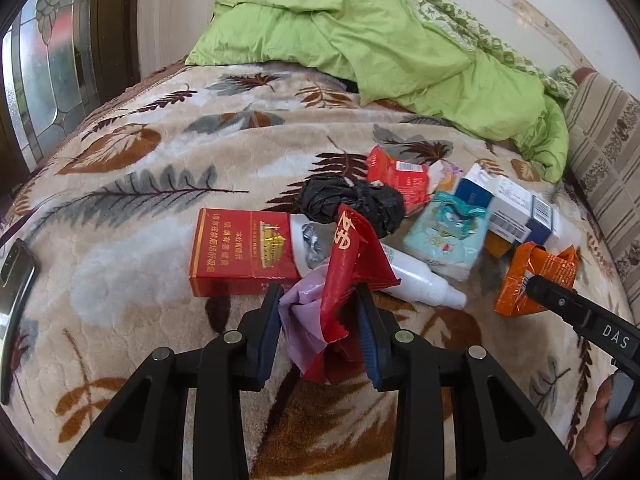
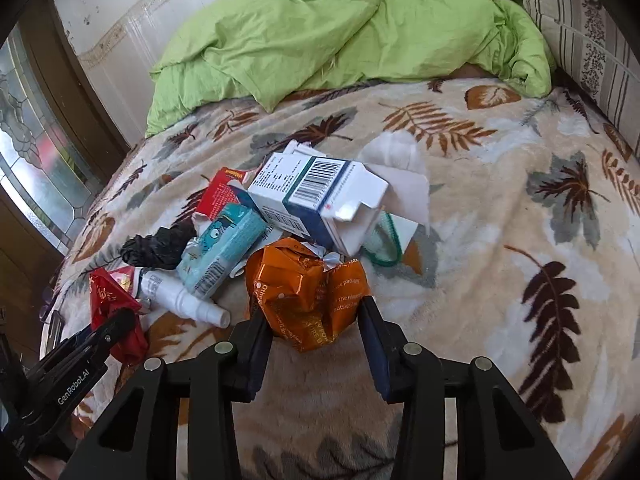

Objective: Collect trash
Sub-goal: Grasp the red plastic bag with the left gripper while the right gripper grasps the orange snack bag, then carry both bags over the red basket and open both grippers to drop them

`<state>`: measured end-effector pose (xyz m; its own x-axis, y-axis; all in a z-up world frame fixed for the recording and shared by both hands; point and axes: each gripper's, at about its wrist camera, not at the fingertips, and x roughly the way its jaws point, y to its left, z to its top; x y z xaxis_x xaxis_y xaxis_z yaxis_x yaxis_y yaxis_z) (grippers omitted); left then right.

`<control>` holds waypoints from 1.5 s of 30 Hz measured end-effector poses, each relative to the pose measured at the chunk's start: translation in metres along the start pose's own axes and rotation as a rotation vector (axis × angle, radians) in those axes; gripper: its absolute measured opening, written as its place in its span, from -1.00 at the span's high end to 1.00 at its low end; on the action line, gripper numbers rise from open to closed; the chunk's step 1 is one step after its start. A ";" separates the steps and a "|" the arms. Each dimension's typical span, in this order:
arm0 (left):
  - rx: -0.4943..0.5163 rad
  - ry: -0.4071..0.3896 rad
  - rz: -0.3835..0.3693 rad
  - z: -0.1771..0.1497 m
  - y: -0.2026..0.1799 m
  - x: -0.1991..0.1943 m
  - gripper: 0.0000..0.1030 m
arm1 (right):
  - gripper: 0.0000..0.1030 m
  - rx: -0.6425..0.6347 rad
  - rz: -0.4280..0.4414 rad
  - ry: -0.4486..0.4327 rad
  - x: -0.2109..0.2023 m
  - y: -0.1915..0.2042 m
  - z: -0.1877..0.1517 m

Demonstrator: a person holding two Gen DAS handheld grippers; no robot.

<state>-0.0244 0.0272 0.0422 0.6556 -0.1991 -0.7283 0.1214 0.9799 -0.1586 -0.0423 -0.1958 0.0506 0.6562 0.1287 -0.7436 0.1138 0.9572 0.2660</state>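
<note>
Left gripper [image 1: 318, 294]: jaws narrowed, pads pressing a red wrapper [image 1: 352, 264] and a lilac plastic scrap [image 1: 300, 320] between them. Just beyond its tips lie a red cigarette pack [image 1: 240, 248], a white spray bottle [image 1: 420, 276] and a black crumpled bag [image 1: 352, 204]. Right gripper [image 2: 310, 312]: jaws partly closed on a crumpled orange wrapper [image 2: 304, 288]. Ahead of these tips sit a teal tissue pack [image 2: 224, 248] and a white-and-blue carton [image 2: 320, 196], all on the leaf-patterned blanket [image 2: 500, 240].
</note>
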 end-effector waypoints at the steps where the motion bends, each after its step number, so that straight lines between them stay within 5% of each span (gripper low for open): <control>1: 0.000 -0.002 -0.012 -0.001 0.000 -0.003 0.34 | 0.13 -0.003 -0.004 -0.013 -0.006 0.000 -0.002; 19: 0.182 -0.093 -0.170 -0.019 -0.060 -0.045 0.34 | 0.13 0.023 0.020 -0.143 -0.071 -0.010 -0.017; 30: 0.342 -0.047 -0.399 -0.047 -0.138 -0.079 0.34 | 0.13 0.165 0.012 -0.211 -0.170 -0.082 -0.067; 39: 0.552 0.014 -0.658 -0.088 -0.265 -0.138 0.34 | 0.13 0.329 -0.258 -0.289 -0.285 -0.195 -0.131; 45: 0.680 0.140 -0.796 -0.131 -0.354 -0.157 0.34 | 0.13 0.463 -0.375 -0.274 -0.320 -0.252 -0.171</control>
<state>-0.2675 -0.2908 0.1255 0.1161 -0.7458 -0.6559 0.8994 0.3592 -0.2492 -0.4079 -0.4338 0.1165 0.6691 -0.3210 -0.6703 0.6410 0.7058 0.3018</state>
